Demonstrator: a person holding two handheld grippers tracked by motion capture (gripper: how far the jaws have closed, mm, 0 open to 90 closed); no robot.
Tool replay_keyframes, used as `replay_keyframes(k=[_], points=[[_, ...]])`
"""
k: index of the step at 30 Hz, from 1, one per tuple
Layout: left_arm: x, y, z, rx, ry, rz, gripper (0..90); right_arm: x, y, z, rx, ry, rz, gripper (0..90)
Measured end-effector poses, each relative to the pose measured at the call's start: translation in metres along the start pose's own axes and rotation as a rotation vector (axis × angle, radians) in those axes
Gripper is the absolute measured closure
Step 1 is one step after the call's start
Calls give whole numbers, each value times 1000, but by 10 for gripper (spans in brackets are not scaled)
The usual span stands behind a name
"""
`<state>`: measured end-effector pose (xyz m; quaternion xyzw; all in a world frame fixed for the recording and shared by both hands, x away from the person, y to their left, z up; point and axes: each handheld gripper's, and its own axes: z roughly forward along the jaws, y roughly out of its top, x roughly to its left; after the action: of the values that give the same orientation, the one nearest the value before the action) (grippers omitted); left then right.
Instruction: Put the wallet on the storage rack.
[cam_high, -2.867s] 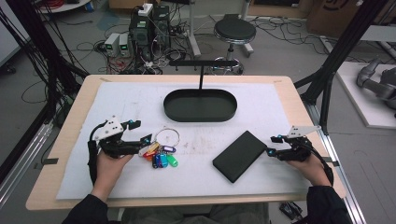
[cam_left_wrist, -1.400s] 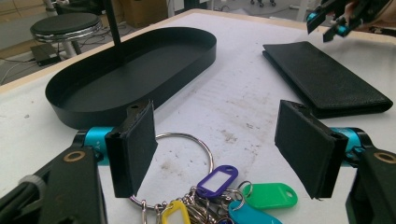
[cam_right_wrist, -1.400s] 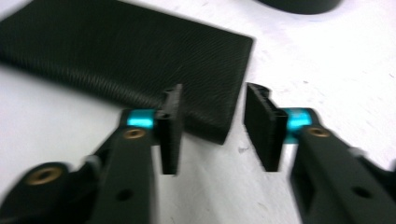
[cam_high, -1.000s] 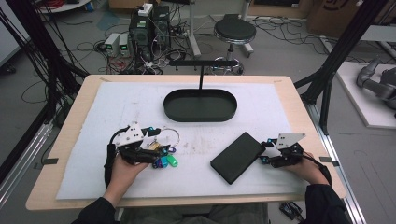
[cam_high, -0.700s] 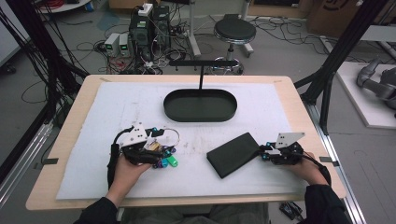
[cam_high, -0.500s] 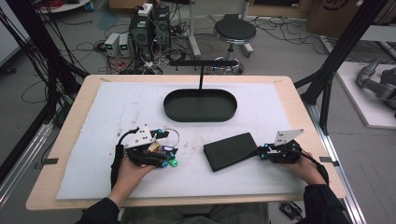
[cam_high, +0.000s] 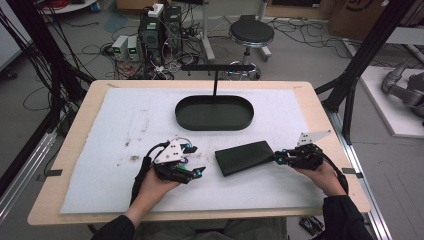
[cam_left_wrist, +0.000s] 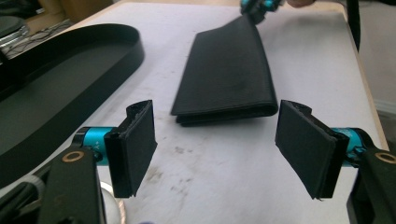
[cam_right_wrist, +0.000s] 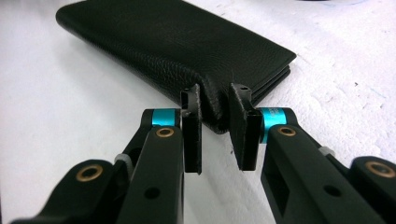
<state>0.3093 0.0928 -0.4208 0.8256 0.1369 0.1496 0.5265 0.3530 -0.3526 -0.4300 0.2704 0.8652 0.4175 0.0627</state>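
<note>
The wallet (cam_high: 245, 157) lies flat on the white mat (cam_high: 100, 150), in front of the oval tray (cam_high: 214, 112) and between the two hands; its long axis runs across the table, tilted a little, the right end farther from the person than the left. The right gripper (cam_high: 278, 158) has just closed on that right end — in the right gripper view the pads (cam_right_wrist: 192, 133) pinch a corner of the leather, which puckers up between them (cam_right_wrist: 214, 109); so the wallet is held at one corner only, the rest resting on the mat.

The left gripper (cam_high: 199, 171) stands wide open and holds nothing; it sits just short of the wallet's near-left end. In the left gripper view the folded edge of the wallet (cam_left_wrist: 224, 79) lies straight ahead, centred between the two spread pads (cam_left_wrist: 135, 147), with a strip of bare mat between — close, but not touching. The wallet's length runs away from this gripper, toward the right one at the far end.

Judged from this, the coming move turns on that line-up: the left gripper points along the long axis, so a short push forward would bring the near end between its jaws; the right hand already anchors the far end.
</note>
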Motion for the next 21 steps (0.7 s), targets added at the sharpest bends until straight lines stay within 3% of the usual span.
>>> replay_keyframes(k=[1, 2, 3, 4, 5, 6, 7, 8, 9, 12, 13, 14, 15, 19, 21], points=[[-4, 2, 8, 9, -10, 34, 287, 0, 1, 0, -3, -2, 17, 770], [-4, 2, 8, 9, -10, 34, 288, 0, 1, 0, -3, -2, 17, 770], [-8, 3, 15, 22, -15, 64, 289, 0, 3, 0, -10, -5, 30, 770], [-8, 3, 15, 22, -15, 64, 289, 0, 3, 0, -10, -5, 30, 770], [-13, 4, 23, 36, -15, 99, 289, 0, 4, 0, -16, -6, 39, 770], [-13, 4, 23, 36, -15, 99, 290, 0, 4, 0, -16, -6, 39, 770], [-17, 4, 30, 53, -3, 142, 291, 0, 5, 0, -24, -9, 53, 770], [-17, 4, 30, 53, -3, 142, 298, 0, 5, 0, -24, -9, 53, 770], [-21, 5, 38, 62, 10, 178, 301, -1, 6, 0, -28, -13, 61, 770], [-25, 6, 45, 71, 21, 211, 307, -1, 7, 0, -32, -11, 75, 770], [-28, 6, 53, 85, 27, 245, 317, -1, 8, -1, -37, -10, 86, 770], [-28, 6, 53, 85, 27, 245, 324, -1, 8, -1, -37, -10, 86, 770], [-32, 7, 60, 106, 40, 280, 327, -1, 9, -1, -40, -11, 95, 770], [-35, 7, 68, 124, 71, 320, 347, -1, 9, -1, -43, -10, 103, 770], [-34, 8, 72, 129, 89, 329, 425, -1, 10, -1, -47, -13, 102, 769]])
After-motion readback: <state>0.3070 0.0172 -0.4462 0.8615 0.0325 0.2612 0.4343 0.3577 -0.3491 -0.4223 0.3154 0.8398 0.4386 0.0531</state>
